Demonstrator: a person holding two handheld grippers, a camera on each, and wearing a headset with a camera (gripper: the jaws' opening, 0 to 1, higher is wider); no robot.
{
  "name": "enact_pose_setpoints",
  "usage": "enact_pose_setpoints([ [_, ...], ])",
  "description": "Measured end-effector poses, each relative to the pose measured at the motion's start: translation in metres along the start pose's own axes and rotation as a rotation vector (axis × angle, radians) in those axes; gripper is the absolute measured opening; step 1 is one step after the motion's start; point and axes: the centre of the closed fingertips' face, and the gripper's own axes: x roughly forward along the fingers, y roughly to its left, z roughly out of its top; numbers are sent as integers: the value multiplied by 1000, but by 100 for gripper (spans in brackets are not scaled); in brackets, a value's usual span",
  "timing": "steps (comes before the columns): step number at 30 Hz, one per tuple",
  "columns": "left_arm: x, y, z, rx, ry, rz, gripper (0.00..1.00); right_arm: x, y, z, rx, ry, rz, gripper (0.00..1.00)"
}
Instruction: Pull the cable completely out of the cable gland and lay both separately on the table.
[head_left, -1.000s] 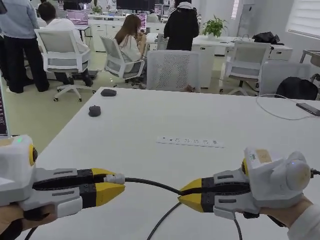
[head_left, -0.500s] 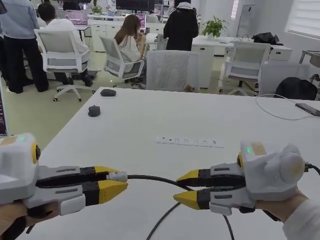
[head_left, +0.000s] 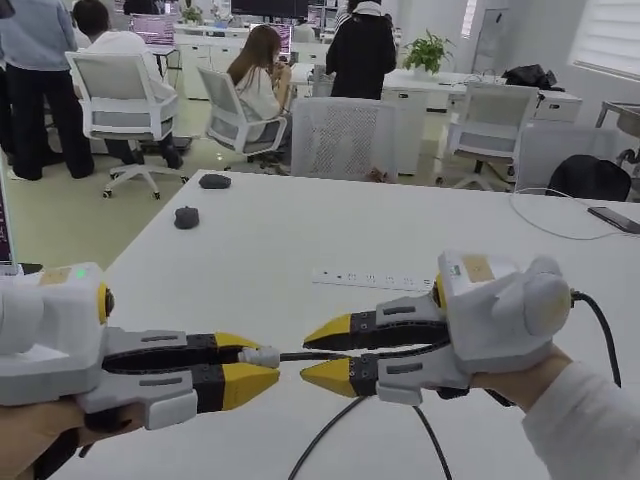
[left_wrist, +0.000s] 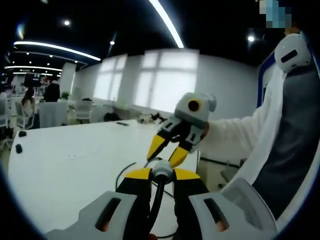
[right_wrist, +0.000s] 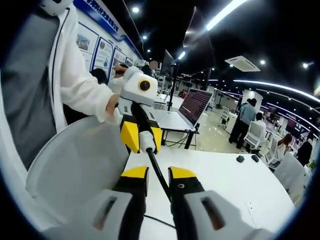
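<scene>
In the head view my left gripper (head_left: 255, 365) is shut on a white cable gland (head_left: 262, 356) just above the white table (head_left: 250, 260). A black cable (head_left: 298, 355) runs from the gland to the right. It passes between the yellow fingers of my right gripper (head_left: 322, 352), which is open around it close to the gland. From there the cable drops to the table. In the right gripper view the cable (right_wrist: 157, 172) lies in the gap of that gripper (right_wrist: 158, 173), with the gland (right_wrist: 146, 141) just ahead. The left gripper view has the gland (left_wrist: 161, 170) at its gripper's (left_wrist: 161, 174) tips.
A flush socket strip (head_left: 372, 280) sits mid-table, a dark mouse (head_left: 186, 217) and another dark object (head_left: 214, 181) at the far left. A phone (head_left: 615, 215) and a thin white wire (head_left: 550, 228) lie far right. Mesh chairs (head_left: 350, 140) and people stand beyond the table.
My right gripper has slid left along the cable until its tips are next to the gland, and its jaws have spread wider. The left gripper has kept its hold on the gland.
</scene>
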Motion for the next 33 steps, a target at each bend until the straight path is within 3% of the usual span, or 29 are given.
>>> enact_pose_setpoints([
  [9,2,-2,-2,-4,3,-14,16,4,4,-2,-7,7,31,8],
  [16,1,2,-1,-13,-5,-4,16,7,4,-1,8,-6,25,6],
  [33,-21,12,-3,-14,11,2,16,6,4,-12,47,17,0,4],
])
